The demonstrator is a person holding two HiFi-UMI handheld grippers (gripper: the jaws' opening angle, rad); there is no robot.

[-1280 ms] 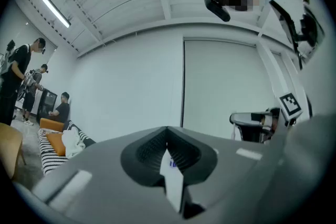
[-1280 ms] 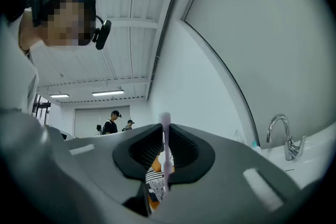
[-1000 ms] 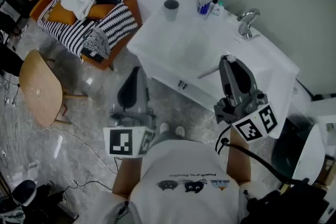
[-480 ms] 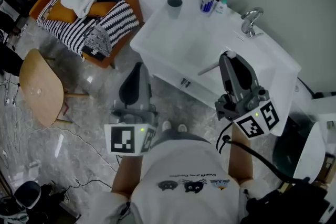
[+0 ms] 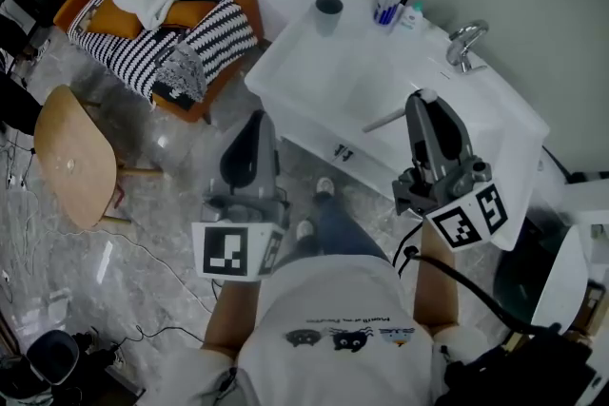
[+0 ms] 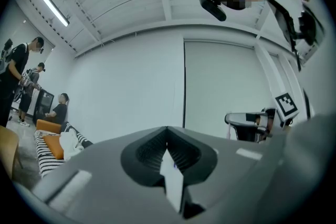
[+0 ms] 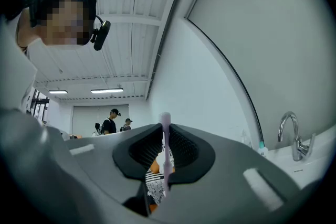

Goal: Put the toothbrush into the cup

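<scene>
Since the cup (image 5: pixel 328 11) stands on the desk (image 5: pixel 314 81) well ahead of both fingers, the right gripper (image 5: pixel 420 102) holds the toothbrush (image 7: pixel 166 157) clenched crosswise for transport, while the left gripper (image 5: pixel 256 121), fingers closed on nothing, hangs alongside as a spare.

Right hand-held gripper (image 5: pixel 422 100), over the tabletop's (image 5: pixel 314 76) near edge, clamps the toothbrush (image 5: pixel 383 122); left hand-held gripper (image 5: pixel 259 124), jaws together, hangs short of that edge.
</scene>
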